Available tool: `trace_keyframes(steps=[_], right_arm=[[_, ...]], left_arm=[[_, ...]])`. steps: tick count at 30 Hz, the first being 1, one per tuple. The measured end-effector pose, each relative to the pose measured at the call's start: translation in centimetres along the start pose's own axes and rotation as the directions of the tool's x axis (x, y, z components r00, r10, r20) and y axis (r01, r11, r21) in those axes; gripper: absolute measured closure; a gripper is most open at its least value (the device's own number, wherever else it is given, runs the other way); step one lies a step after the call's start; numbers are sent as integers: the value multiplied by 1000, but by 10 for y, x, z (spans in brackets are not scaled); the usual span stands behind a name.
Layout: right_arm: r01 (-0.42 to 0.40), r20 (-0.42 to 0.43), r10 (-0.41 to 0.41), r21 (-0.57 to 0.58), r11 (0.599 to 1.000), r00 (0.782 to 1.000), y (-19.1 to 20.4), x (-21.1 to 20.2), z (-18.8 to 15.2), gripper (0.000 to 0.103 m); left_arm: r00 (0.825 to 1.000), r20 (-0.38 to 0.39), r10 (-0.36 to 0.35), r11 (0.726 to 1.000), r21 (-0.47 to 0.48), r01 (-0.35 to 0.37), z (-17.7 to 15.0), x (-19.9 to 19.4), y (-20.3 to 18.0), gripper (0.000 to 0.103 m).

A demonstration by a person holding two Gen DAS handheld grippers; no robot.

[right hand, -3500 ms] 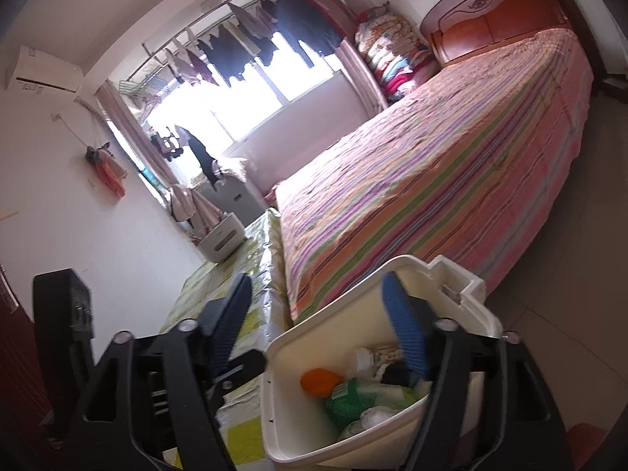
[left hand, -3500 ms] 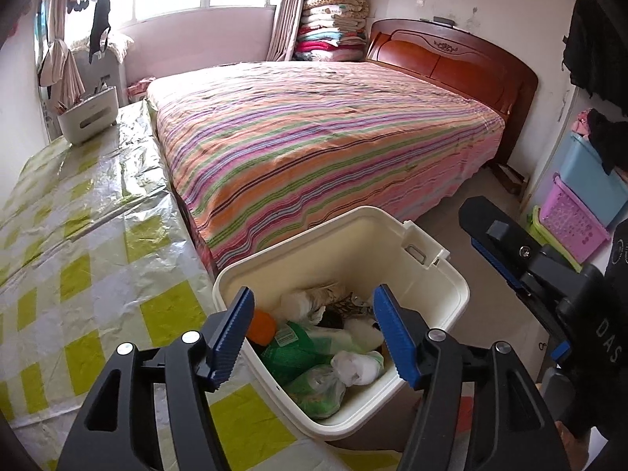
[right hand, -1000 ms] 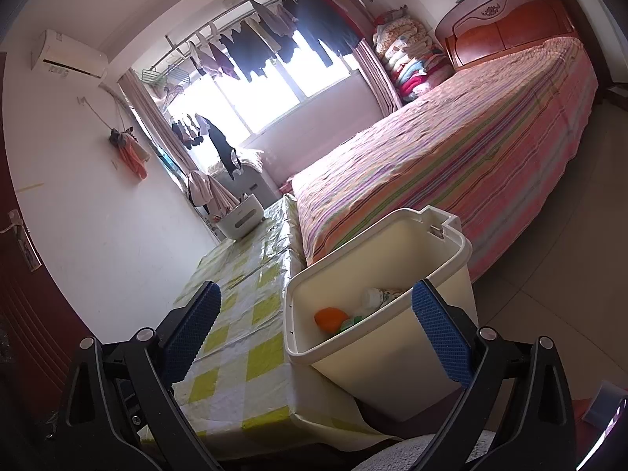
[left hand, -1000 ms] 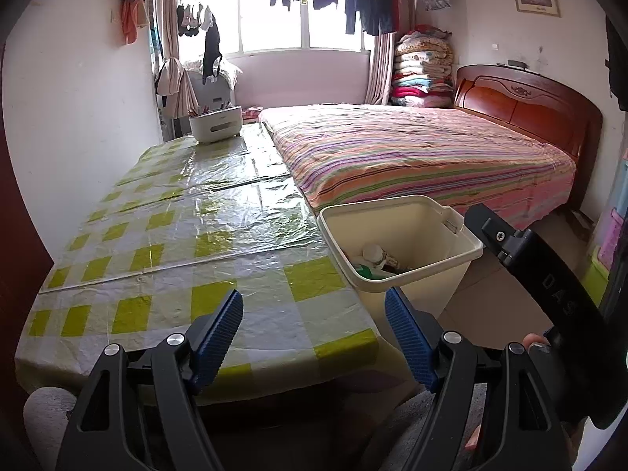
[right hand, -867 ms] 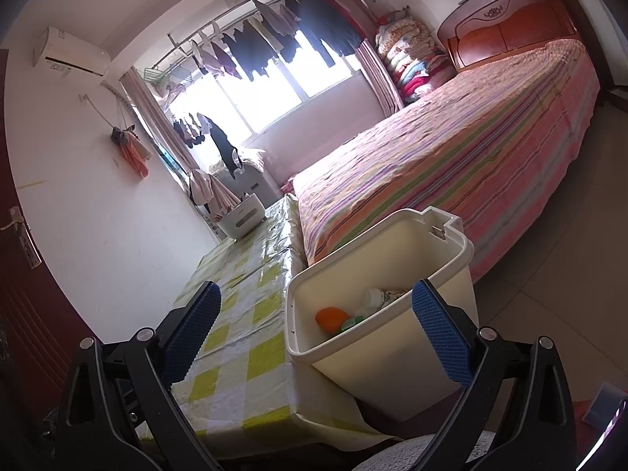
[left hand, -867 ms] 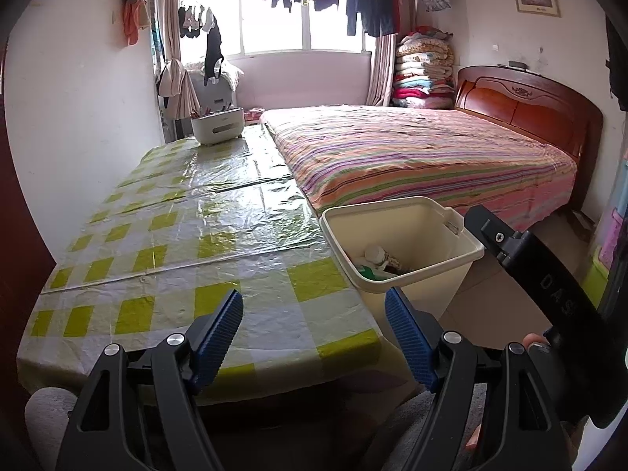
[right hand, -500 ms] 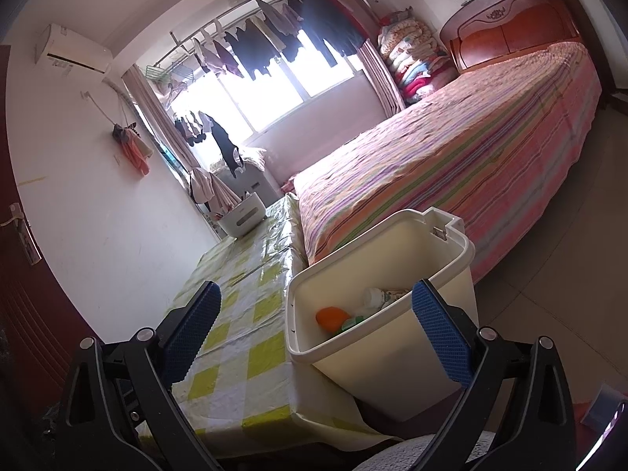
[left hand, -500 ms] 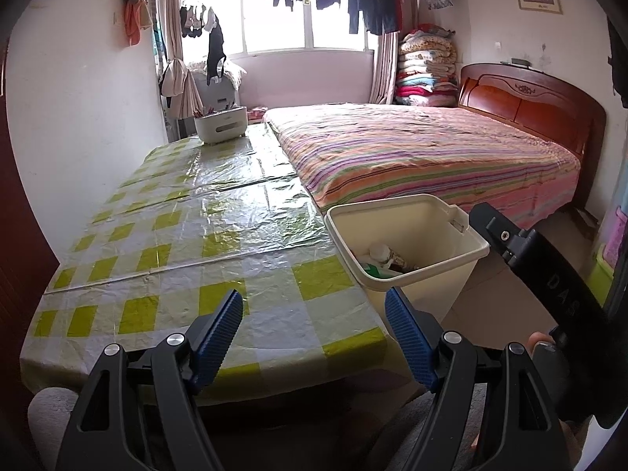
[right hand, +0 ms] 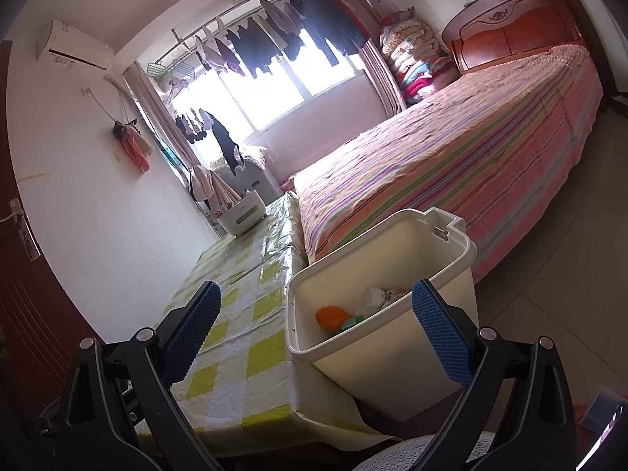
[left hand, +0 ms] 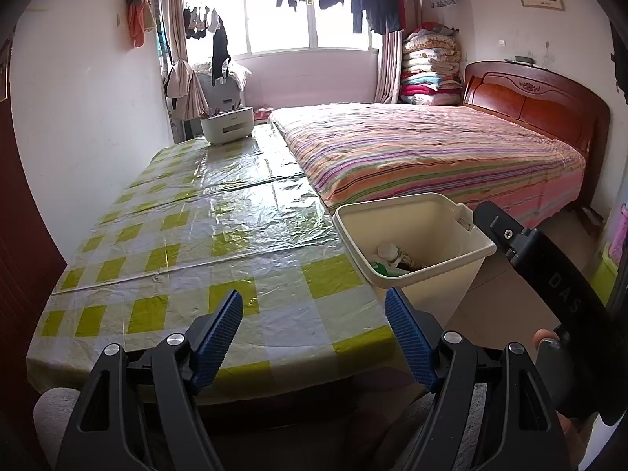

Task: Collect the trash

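Observation:
A cream plastic trash bin [left hand: 463, 274] stands on the floor against the table's right side, also in the right wrist view [right hand: 396, 365]. Inside lie an orange item [right hand: 331, 316], a green wrapper [right hand: 351, 322] and a small white bottle [left hand: 386, 251]. My left gripper [left hand: 314, 325] is open and empty, held back over the near edge of the table [left hand: 188, 235]. My right gripper [right hand: 316, 327] is open and empty, near the bin's front wall. The right tool's body [left hand: 549, 274] shows at the right of the left wrist view.
The table wears a yellow-checked plastic cloth. A white caddy [left hand: 227, 125] stands at its far end. A striped bed [left hand: 431, 153] with a wooden headboard lies right of the table. Bare tiled floor [right hand: 569, 274] is beyond the bin. Folded blankets [left hand: 431, 70] are stacked by the window.
Both grippers have pulled back and up from over the bin since 3.5 s ago. In the last second the views have barely shifted. Both stay open and empty.

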State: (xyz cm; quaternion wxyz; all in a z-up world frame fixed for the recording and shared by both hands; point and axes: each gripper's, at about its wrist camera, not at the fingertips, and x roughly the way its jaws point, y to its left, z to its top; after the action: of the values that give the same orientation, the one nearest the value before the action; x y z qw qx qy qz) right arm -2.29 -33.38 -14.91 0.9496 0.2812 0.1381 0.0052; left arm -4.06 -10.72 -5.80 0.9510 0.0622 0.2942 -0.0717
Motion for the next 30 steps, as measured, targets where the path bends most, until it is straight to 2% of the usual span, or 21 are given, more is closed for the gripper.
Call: trace_keyframes(steps=[25,30], right_arm=[[0,-12,-1,-43,999,1000,9,3,0,7],[-4,-21,3,-52,999,1000,12,6,-2,7]], left_arm=[[997,-19,71,997,11,-71,-1,4,6,30],[997,-30,65,998,4,-65,-2,7,9,30]])
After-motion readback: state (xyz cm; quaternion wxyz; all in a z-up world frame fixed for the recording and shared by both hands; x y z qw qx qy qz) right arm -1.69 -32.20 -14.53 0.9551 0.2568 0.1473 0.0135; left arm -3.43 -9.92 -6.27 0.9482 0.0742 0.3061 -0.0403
